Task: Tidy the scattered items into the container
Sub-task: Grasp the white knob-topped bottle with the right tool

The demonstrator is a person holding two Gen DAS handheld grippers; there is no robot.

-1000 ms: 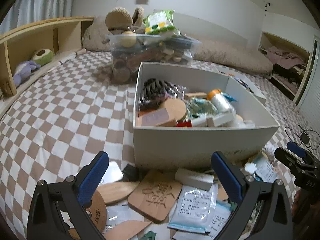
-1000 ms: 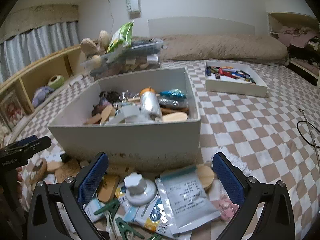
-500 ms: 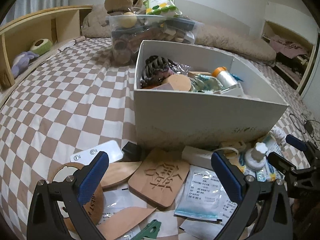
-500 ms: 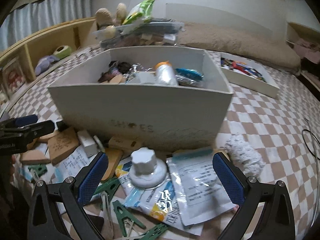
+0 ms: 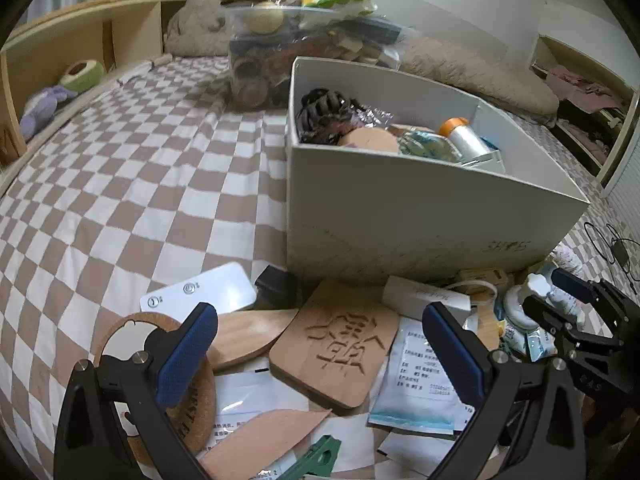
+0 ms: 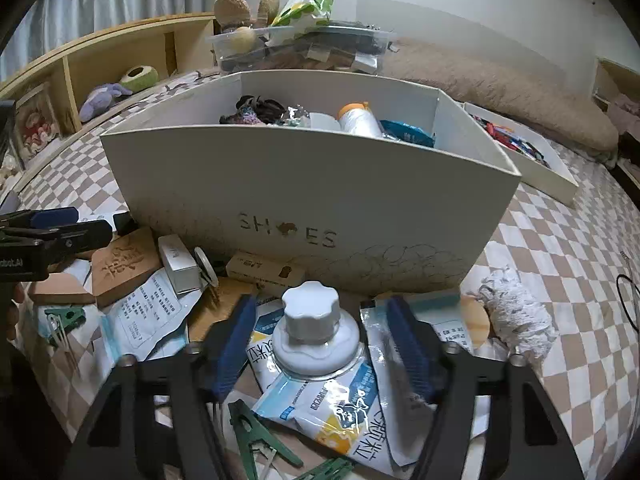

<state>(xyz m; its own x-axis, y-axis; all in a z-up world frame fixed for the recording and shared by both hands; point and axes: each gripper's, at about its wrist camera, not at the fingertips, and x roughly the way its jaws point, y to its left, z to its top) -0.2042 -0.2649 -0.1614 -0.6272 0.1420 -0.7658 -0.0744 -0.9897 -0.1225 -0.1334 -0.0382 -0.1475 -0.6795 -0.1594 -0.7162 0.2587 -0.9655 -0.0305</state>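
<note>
A white shoe box [image 5: 400, 216] [image 6: 304, 192] holds several items on the checked bed. Scattered items lie in front of it. My left gripper [image 5: 320, 344] is open above a carved wooden tile [image 5: 340, 344], with a wooden leaf [image 5: 248, 336] and a cork coaster [image 5: 132, 340] nearby. My right gripper [image 6: 322, 344] is partly closed around a white knobbed lid [image 6: 312, 332] that rests on plastic packets [image 6: 344, 400]; its pads flank the lid, and contact is unclear.
Green clothes pegs [image 6: 256, 436], a small white box [image 6: 178, 264], a wooden block [image 6: 264, 272] and a white fluffy wad [image 6: 516, 316] lie around. A clear tub [image 5: 304, 60] and a shallow tray [image 6: 524, 156] stand behind the box. A wooden shelf [image 5: 80, 40] runs along the left.
Both grippers have moved lower and nearer the scattered items. My right gripper's jaws have narrowed from wide open to either side of the white lid.
</note>
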